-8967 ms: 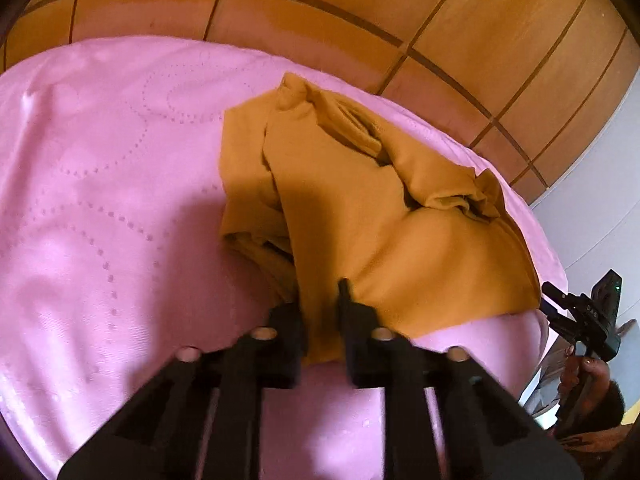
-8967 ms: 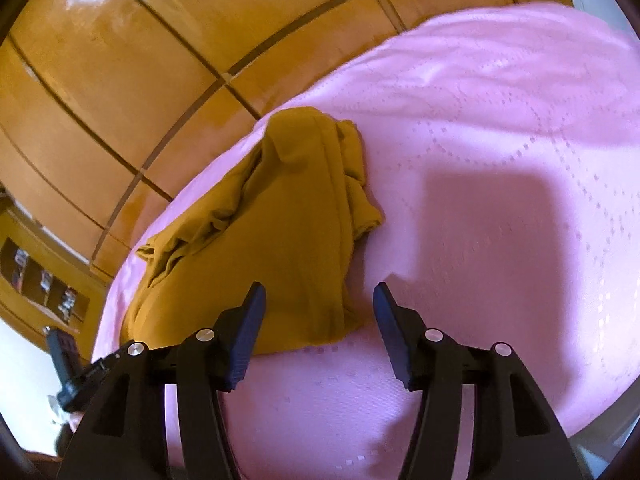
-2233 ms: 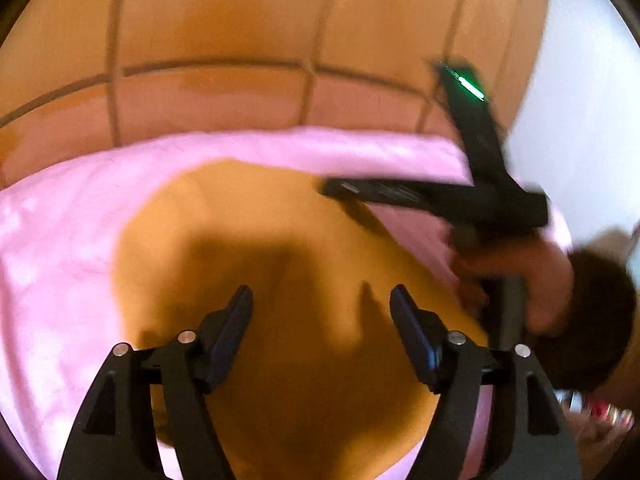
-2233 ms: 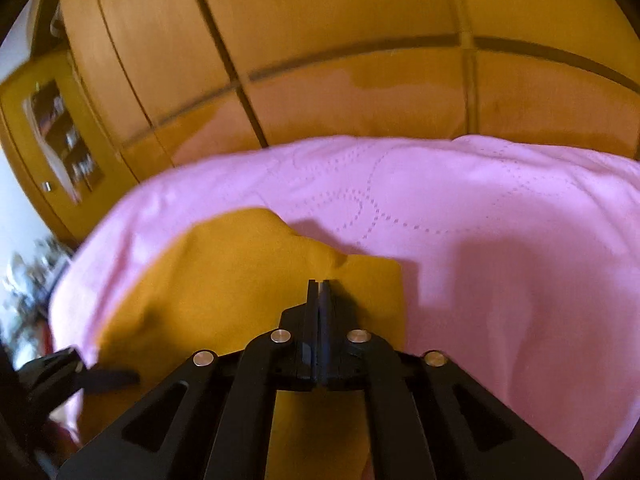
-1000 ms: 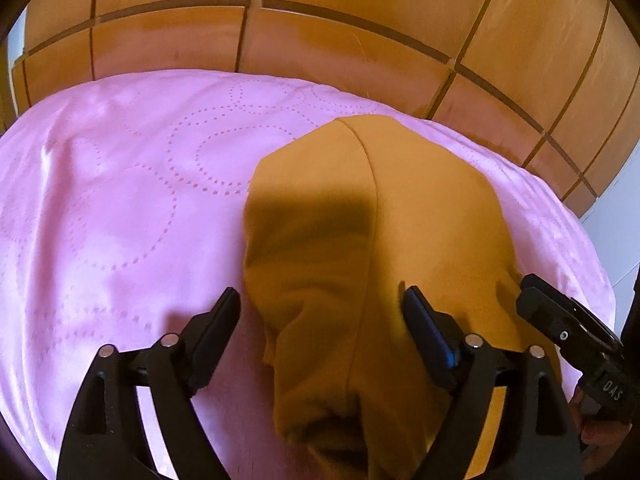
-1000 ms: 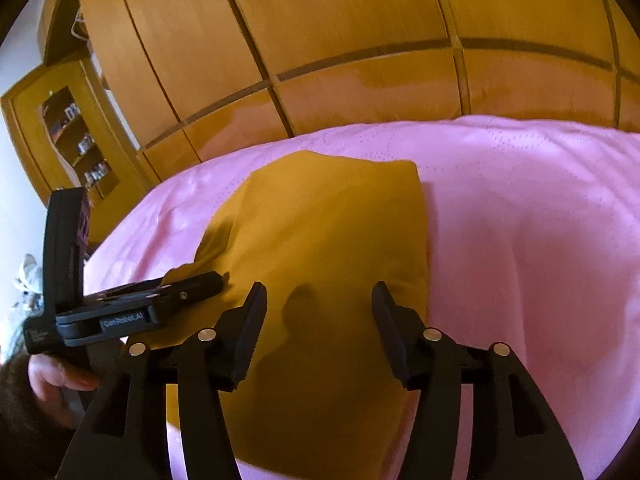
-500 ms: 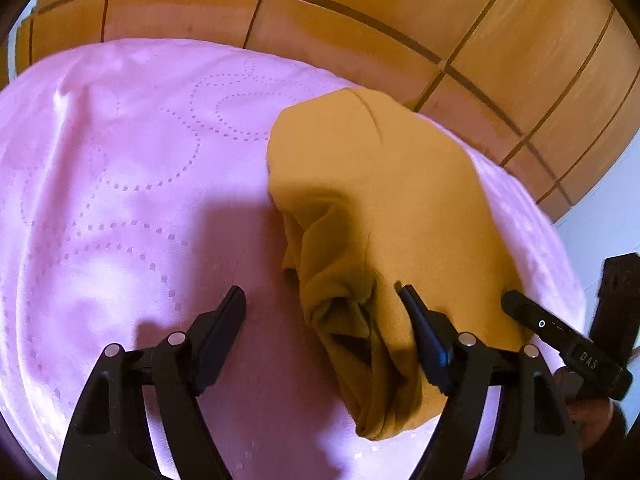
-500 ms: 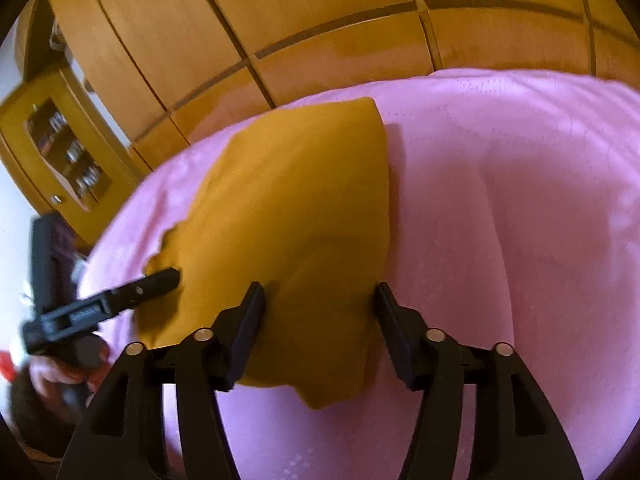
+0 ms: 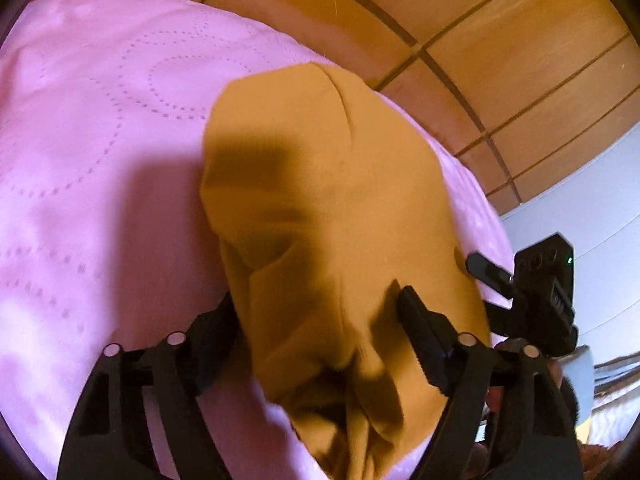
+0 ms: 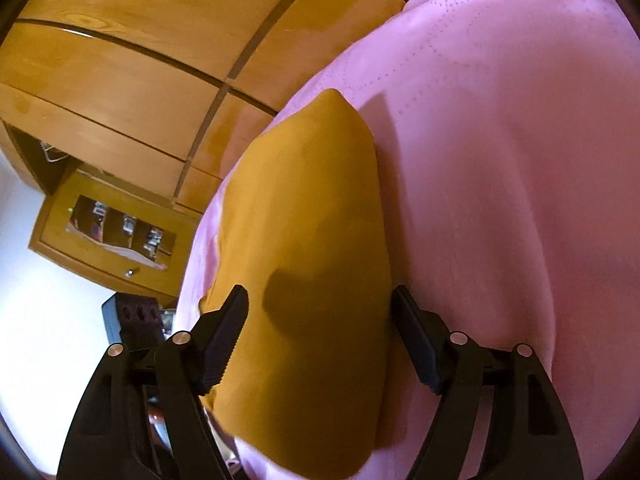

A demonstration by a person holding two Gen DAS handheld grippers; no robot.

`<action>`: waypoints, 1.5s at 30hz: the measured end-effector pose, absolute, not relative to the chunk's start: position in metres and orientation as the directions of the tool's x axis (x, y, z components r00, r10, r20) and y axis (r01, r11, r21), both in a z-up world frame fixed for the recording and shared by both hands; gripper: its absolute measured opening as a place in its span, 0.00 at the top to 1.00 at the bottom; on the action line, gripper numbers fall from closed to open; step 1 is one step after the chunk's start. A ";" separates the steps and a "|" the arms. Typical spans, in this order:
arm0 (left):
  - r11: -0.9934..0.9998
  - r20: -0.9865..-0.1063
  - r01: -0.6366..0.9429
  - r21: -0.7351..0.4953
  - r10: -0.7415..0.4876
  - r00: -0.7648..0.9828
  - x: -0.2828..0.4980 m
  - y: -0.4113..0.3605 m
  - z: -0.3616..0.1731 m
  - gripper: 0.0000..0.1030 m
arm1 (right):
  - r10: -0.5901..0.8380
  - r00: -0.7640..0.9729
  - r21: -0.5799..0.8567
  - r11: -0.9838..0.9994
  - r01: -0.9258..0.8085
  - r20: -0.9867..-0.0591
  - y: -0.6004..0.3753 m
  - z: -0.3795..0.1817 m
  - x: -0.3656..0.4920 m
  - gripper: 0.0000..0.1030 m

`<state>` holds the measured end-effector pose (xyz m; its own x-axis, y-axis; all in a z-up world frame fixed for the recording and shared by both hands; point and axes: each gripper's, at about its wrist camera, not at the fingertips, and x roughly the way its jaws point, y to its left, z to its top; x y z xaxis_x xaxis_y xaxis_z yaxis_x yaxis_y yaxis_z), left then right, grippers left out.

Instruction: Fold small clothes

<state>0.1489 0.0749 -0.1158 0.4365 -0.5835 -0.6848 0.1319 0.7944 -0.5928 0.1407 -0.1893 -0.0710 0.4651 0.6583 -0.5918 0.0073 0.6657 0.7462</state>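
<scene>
One garment (image 9: 320, 208), mustard-yellow and folded into a long, narrow bundle, is being shown lying on the pink bedspread (image 9: 100, 140) near the bed's edge. Its far end is being seen as smooth and flat, tapering to a blunt tip. Only in the left wrist view is the near end being revealed as bunched, with loose folds and a dark pocket of cloth; there the right gripper (image 9: 504, 280) is also being seen just beside the garment's right edge. In the right wrist view a smooth upper face is being presented, and a wooden cabinet (image 10: 104, 236) with a glass front is being shown beyond the bed. The long axis is being run away from both cameras toward the panelled wooden wall (image 10: 140, 60), tip farthest. The left gripper (image 9: 320, 320) is being closed, the right gripper (image 10: 320, 320) opened; both jaws are being held apart astride the cloth, unclenched, nothing being gripped.
</scene>
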 end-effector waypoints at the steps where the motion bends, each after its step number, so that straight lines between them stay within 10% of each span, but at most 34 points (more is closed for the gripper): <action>1: 0.790 -0.683 0.127 -0.599 -0.588 0.434 0.150 0.075 -0.116 0.35 | 0.650 0.469 0.737 0.676 0.002 -0.597 -0.187 -0.071 0.145 0.32; 8: 0.815 -0.687 0.148 -0.560 -0.557 0.467 0.139 0.065 -0.095 0.59 | 0.642 0.512 0.723 0.688 -0.059 -0.570 -0.185 -0.054 0.144 0.55; 34: 0.776 -0.680 0.514 -0.366 -0.600 0.421 0.201 -0.180 -0.041 0.59 | 0.296 0.800 0.587 0.806 0.084 -0.521 -0.365 -0.012 0.116 0.56; 40: 0.796 -0.729 0.524 -0.304 -0.548 0.410 0.210 -0.196 -0.066 0.45 | 0.214 0.786 0.515 0.844 0.149 -0.579 -0.379 -0.040 0.122 0.56; 45: 0.806 -0.719 0.491 -0.330 -0.551 0.422 0.208 -0.176 -0.078 0.26 | 0.176 0.773 0.527 0.819 0.229 -0.609 -0.393 -0.060 0.114 0.36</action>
